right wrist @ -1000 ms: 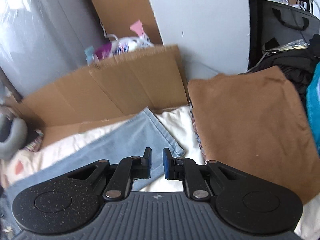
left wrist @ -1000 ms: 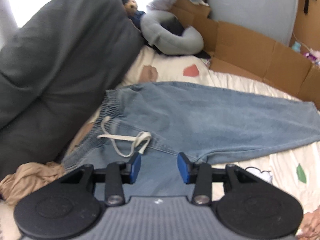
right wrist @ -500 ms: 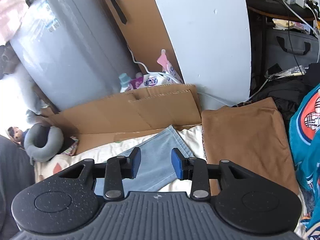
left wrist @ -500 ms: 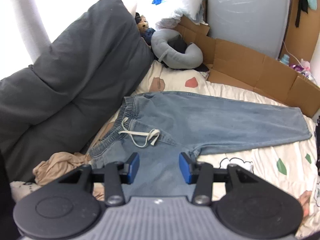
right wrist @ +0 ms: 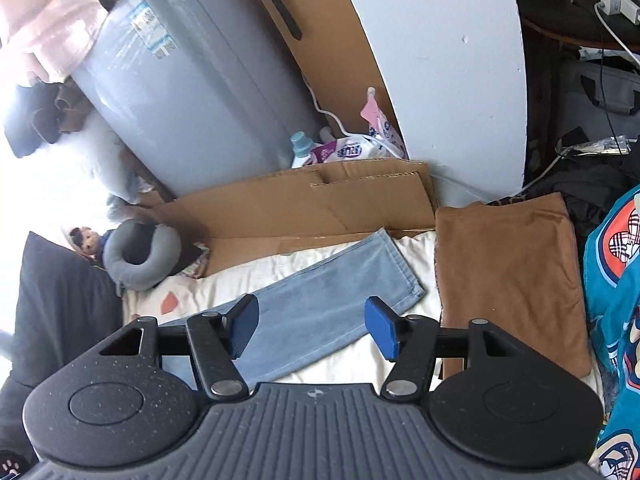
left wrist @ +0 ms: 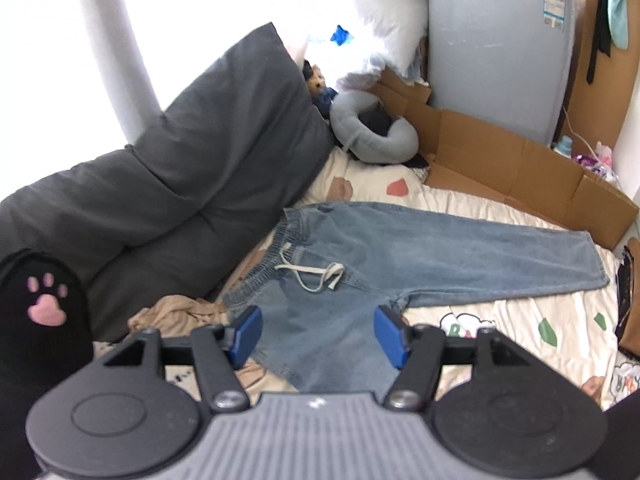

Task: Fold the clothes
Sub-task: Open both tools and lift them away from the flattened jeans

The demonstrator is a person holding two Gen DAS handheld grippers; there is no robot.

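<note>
Light blue jeans (left wrist: 400,256) lie flat on the patterned bedsheet (left wrist: 520,320), waistband and white drawstring (left wrist: 316,274) toward the grey cushion, one leg stretched to the right. My left gripper (left wrist: 318,334) hangs well above the near part of the jeans, its jaws opening, nothing between the blue pads. In the right wrist view the leg's hem end (right wrist: 360,280) lies on the sheet. My right gripper (right wrist: 310,326) floats high over that leg, jaws opening and empty.
A big dark grey cushion (left wrist: 180,168) lines the left side, a beige garment (left wrist: 180,316) crumpled at its foot. A grey neck pillow (left wrist: 372,136), cardboard (left wrist: 520,168) and a folded brown cloth (right wrist: 508,280) border the bed. A teal printed blanket (right wrist: 616,280) lies far right.
Both grippers rose away from the jeans, so more of the bed shows. The right jaws went from nearly shut to wide apart; the left jaws widened too. The jeans lie still.
</note>
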